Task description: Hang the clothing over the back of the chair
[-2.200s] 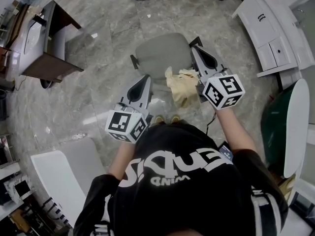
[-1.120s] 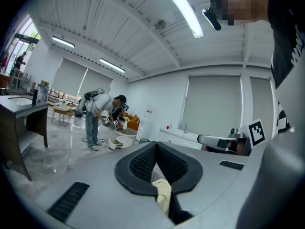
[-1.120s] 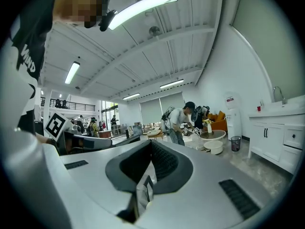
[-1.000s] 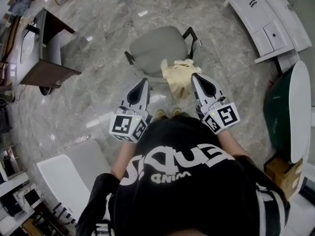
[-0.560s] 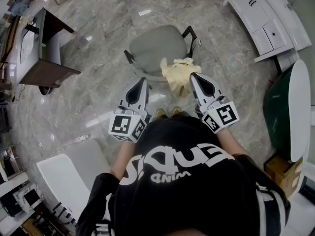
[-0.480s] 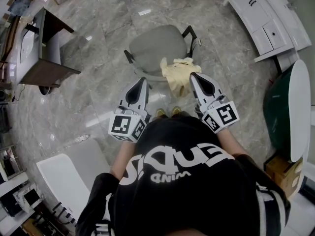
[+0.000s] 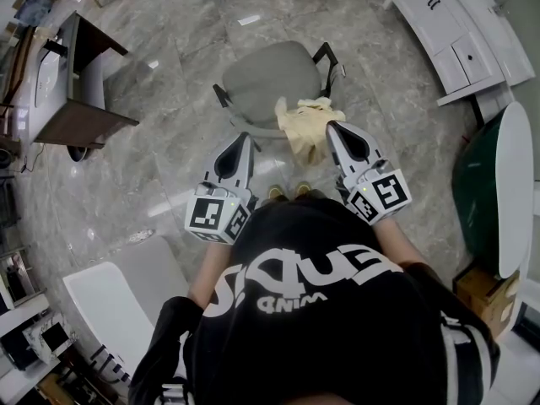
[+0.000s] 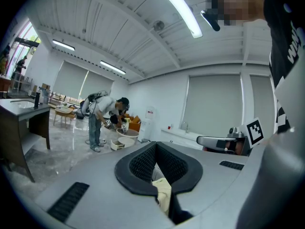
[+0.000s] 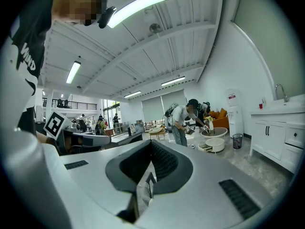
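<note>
The cloth [image 7: 305, 125] is draped over the chair [image 7: 261, 83] back, just beside the right gripper [image 7: 337, 130], which is nearer than the left gripper [image 7: 242, 138]. Both pairs of jaws are closed on nothing.

So the clothing [image 7: 308, 126] sits on the chair's [image 7: 266, 83] near right edge, desk [image 7: 80, 99] off far left, cabinet [image 7: 460, 49] far right.

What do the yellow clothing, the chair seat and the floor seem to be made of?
Clothing: soft, thin fabric, pale yellow and matte; it crumples and drapes in folds.
Chair seat: looks like grey upholstery, matte and even; whether it is woven cloth or smooth padding can't be told.
Floor: polished stone or marble-look tile, with grey veining and glossy light reflections.
</note>
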`<state>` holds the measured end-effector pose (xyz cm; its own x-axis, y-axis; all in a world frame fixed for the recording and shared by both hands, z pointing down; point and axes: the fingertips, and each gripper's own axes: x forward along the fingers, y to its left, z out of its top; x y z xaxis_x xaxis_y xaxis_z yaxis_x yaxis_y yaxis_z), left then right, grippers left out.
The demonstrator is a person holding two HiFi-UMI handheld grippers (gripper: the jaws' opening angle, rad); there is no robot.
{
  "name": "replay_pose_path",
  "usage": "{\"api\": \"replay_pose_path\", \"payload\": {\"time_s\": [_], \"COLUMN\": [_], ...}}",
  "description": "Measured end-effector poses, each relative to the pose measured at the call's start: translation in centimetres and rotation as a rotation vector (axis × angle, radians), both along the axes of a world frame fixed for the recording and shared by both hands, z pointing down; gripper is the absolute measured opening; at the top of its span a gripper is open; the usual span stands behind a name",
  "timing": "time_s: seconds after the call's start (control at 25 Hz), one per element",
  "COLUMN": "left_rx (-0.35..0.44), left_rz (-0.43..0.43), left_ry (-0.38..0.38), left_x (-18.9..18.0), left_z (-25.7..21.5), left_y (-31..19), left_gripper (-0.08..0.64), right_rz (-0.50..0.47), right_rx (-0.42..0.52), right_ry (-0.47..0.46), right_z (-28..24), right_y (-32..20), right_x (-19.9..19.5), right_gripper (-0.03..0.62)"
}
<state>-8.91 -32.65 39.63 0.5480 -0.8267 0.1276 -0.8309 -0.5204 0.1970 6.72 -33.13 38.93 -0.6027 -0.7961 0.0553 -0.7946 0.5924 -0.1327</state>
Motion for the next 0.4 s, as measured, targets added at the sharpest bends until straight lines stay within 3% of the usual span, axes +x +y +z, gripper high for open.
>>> {"api": "replay_pose_path", "payload": {"time_s": [0.4], "left_rx": [-0.001], "left_rz": [0.003], "left_ry": [-0.008], "left_x": [0.44], "left_z": [-0.04], "left_y": [-0.69], "left_gripper": [0.015], "right_rz": [-0.004], "right_rx": [0.007], "right_ry": [0.007], "right_z": [0.02], "right_y": [-0.65], "right_x": [0.33], "right_gripper": [0.014]}}
